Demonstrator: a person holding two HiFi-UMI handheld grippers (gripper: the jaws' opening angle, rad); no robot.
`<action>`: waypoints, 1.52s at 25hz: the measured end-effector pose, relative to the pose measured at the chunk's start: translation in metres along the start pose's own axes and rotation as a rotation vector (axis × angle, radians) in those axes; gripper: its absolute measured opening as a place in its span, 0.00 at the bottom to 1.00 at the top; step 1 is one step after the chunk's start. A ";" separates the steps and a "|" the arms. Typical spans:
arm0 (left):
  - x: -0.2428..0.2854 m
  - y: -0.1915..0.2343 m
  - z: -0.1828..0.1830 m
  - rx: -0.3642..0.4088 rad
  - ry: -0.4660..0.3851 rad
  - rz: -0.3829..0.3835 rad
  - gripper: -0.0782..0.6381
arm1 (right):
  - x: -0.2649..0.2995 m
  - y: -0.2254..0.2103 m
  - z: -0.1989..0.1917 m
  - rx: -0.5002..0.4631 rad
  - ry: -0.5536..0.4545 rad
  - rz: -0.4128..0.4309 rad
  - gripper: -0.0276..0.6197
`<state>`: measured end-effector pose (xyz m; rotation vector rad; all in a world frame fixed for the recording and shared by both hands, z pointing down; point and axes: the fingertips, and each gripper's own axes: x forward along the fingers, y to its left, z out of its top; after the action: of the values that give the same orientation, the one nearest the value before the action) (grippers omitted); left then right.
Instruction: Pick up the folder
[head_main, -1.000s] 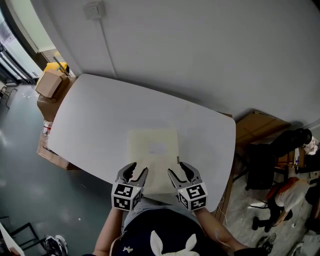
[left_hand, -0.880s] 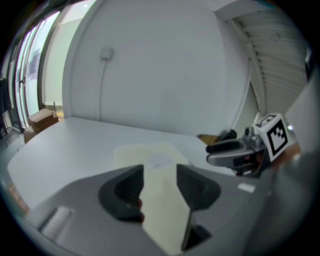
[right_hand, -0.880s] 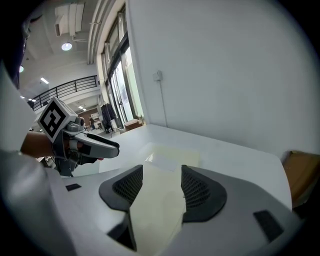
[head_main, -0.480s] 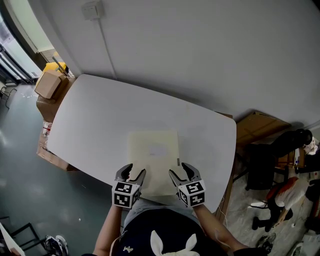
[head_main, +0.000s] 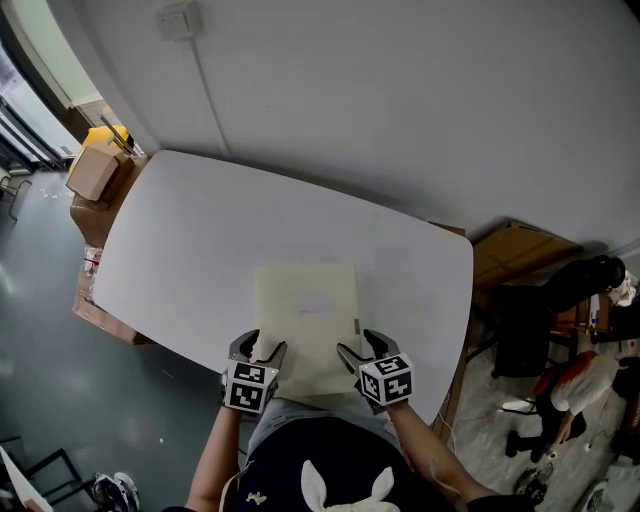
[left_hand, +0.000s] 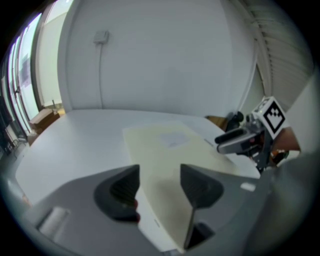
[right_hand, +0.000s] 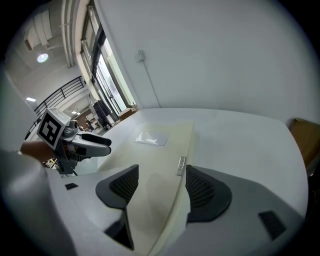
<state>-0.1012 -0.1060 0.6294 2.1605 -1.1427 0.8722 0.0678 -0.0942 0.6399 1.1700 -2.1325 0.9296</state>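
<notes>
The table (head_main: 200, 230) is a smooth, matte white slab with rounded corners. The folder (head_main: 308, 320) lies flat on it, close to the table's near edge and about midway along that edge. The folder is a pale cream rectangle, thin, with a dull, slightly grainy face. A small clear label pocket (head_main: 315, 300) sits on the upper half of its cover, and a short metal clip (right_hand: 180, 166) lies along its right-hand edge.

Both tools are at the table's near edge. The left gripper (head_main: 260, 347) has grey moulded jaws with dark ribbed pads and a black-and-white marker cube. Its jaws have just been opening and stand wide apart. The folder's near left corner and left edge run between them, and the pads do not press on it. The right gripper (head_main: 360, 347) is built the same. Its jaws have also just been opening and stand wide, with the folder's right edge between them just below the clip; nothing is gripped.

Brown cardboard boxes (head_main: 92, 170) stand on the floor off the table's far left corner.
</notes>
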 end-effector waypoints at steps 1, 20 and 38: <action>0.001 0.001 -0.002 0.007 0.008 0.002 0.44 | 0.001 -0.001 -0.001 0.011 0.003 0.002 0.45; 0.025 0.015 -0.031 -0.124 0.198 -0.074 0.48 | 0.023 -0.014 -0.022 0.134 0.138 0.025 0.46; 0.038 0.019 -0.041 -0.319 0.361 -0.218 0.48 | 0.033 -0.015 -0.027 0.219 0.247 0.121 0.46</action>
<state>-0.1127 -0.1054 0.6878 1.7414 -0.7888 0.8705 0.0678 -0.0959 0.6849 0.9756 -1.9558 1.3180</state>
